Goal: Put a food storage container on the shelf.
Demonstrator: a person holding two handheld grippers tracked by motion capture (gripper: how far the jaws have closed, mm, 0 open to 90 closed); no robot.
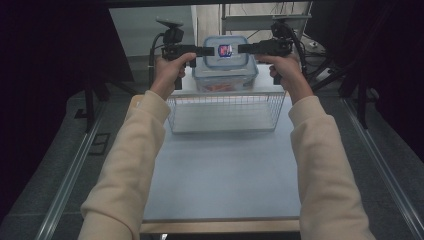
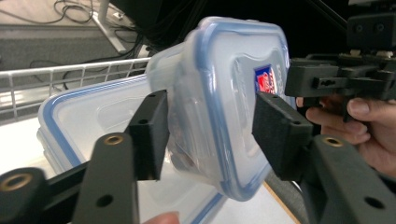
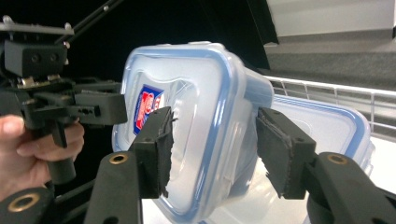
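Gripping the lidded container (image 1: 226, 54) from left and right above a second container (image 1: 220, 80), left claw (image 1: 210, 50) and right claw (image 1: 243, 48) could drop it if either pad slips

The clear plastic food container with a blue-rimmed snap lid and a red-and-blue label (image 1: 225, 50) is closed and level, held above a second, matching clear plastic lidded container (image 1: 225, 75), which rests on the counter just behind a wire basket.
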